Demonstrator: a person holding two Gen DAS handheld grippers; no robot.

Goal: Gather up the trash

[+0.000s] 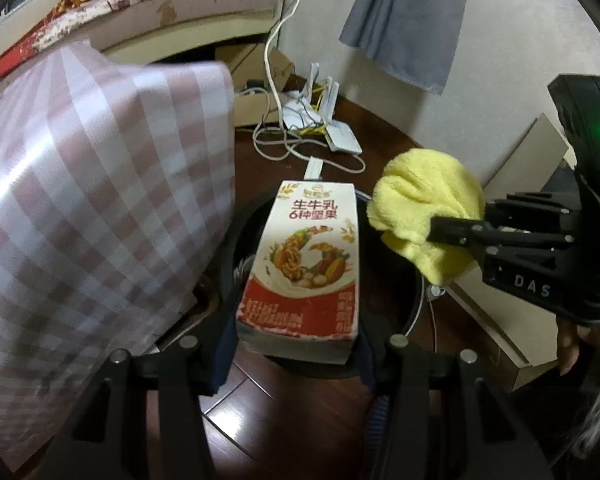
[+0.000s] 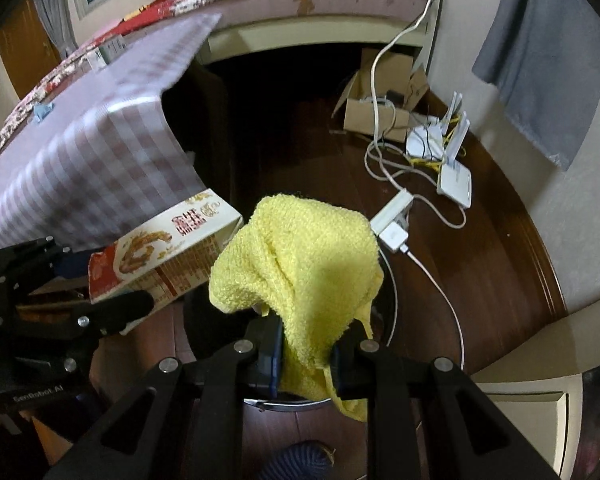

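Note:
My left gripper (image 1: 296,356) is shut on a red and white milk carton (image 1: 304,264) with nut pictures and holds it over a dark round trash bin (image 1: 404,296). The carton also shows in the right wrist view (image 2: 168,256), with the left gripper (image 2: 132,304) on it. My right gripper (image 2: 306,344) is shut on a crumpled yellow cloth (image 2: 300,256), held above the same bin (image 2: 204,328). In the left wrist view the cloth (image 1: 424,204) hangs just right of the carton, pinched by the right gripper (image 1: 440,232).
A table with a pink checked cloth (image 1: 92,200) stands close on the left. White routers (image 1: 328,120), cables (image 2: 392,168), a power strip (image 2: 392,216) and an open cardboard box (image 2: 380,100) lie on the dark wood floor beyond. A wall with a grey cloth (image 1: 412,20) is at right.

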